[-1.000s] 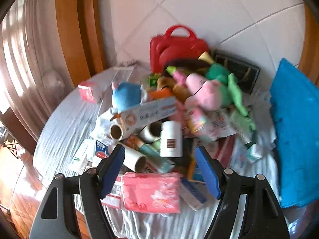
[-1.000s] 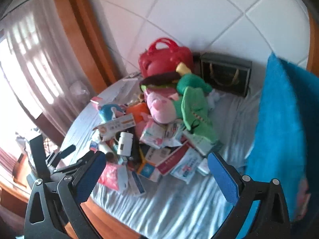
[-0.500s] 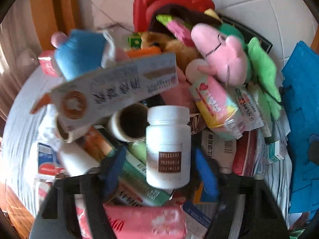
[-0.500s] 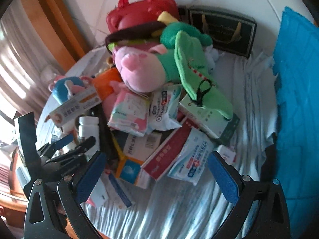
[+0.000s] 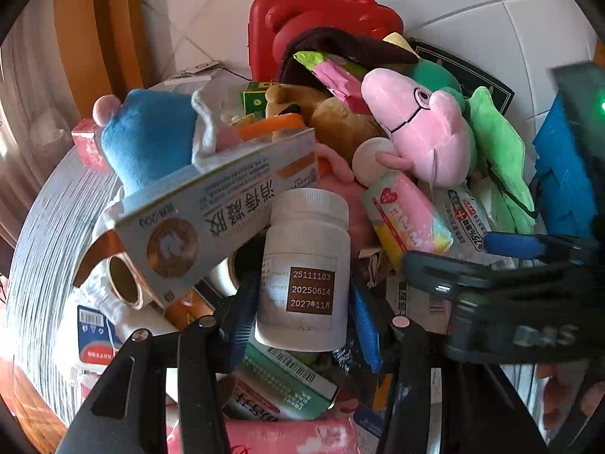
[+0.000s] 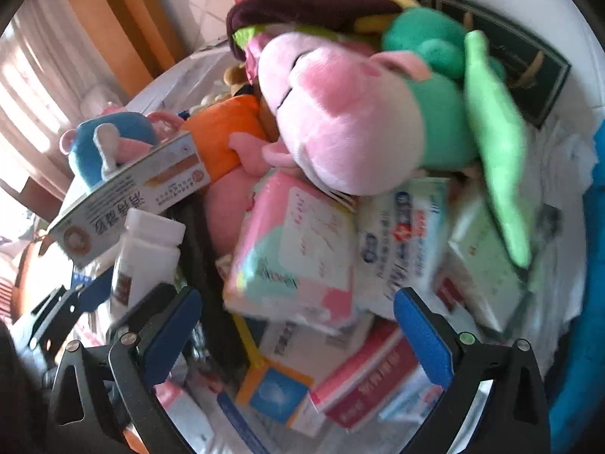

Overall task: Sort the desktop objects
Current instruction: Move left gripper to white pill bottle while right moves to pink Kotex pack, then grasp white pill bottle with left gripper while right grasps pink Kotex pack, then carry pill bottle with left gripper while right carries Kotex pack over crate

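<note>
While closed: left gripper [image 5: 302, 321] round white bottle [image 5: 306, 268]

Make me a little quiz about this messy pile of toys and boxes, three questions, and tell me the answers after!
1. True or false: the left gripper has its blue pads on either side of the white bottle.
2. What colour is the case with a handle at the back of the pile: A) red, B) yellow, C) black?
3. Fill in: the right gripper is ____, with nothing held between its pads.

Key:
1. True; its jaws have just been closing around the bottle.
2. A, red.
3. Open; it hangs above the pink tissue pack.
</note>
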Demonstrator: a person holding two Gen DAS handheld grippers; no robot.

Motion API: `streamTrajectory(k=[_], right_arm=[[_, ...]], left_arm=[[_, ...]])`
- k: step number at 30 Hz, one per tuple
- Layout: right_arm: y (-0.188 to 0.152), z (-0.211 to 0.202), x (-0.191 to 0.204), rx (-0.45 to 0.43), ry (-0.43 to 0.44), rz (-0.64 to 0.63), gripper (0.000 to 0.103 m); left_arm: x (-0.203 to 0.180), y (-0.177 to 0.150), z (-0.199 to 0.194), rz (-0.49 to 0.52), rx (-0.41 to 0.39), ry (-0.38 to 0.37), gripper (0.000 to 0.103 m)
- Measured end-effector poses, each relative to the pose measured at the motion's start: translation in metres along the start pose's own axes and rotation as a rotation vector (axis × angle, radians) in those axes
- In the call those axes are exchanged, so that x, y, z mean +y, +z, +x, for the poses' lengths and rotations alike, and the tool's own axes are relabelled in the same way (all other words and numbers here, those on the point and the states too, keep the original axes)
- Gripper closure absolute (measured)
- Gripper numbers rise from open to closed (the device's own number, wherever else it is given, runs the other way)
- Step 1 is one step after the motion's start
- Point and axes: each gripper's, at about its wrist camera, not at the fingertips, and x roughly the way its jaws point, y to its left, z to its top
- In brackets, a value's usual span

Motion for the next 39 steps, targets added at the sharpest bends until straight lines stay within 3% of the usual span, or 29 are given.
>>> streamTrajectory(k=[3, 5, 8, 13, 24, 29, 39], right_arm=[[0.007, 0.018, 0.000, 0.035, 0.000, 0.005, 0.005], [0.008, 0.022, -0.002, 0.049, 0.025, 0.021, 0.037], [0.002, 0.014, -0.004, 0.045, 0.018, 0.016, 0.042], [-0.015, -0.030, -0.008, -0.036, 0.025, 0.013, 0.042], [-0.028, -0.149, -0.017, -0.265, -0.050, 0.040, 0.042], [-0.032, -0.207, -0.027, -0.357, -0.097, 0.063, 0.042], [-0.073, -0.321, -0.059, -0.529, -0.216, 0.120, 0.042]], left_arm=[[0.000, 0.006, 0.003, 0.002, 0.007, -0.009, 0.056], [-0.003, 0.006, 0.004, 0.017, 0.008, -0.001, 0.056], [-0.005, 0.002, -0.004, 0.024, 0.002, -0.006, 0.057], [-0.011, 0.003, -0.036, 0.032, -0.055, -0.027, 0.057], [-0.049, 0.016, -0.111, 0.092, -0.202, -0.072, 0.057], [-0.077, 0.024, -0.144, 0.129, -0.270, -0.120, 0.057], [-0.151, 0.032, -0.207, 0.234, -0.385, -0.232, 0.057]])
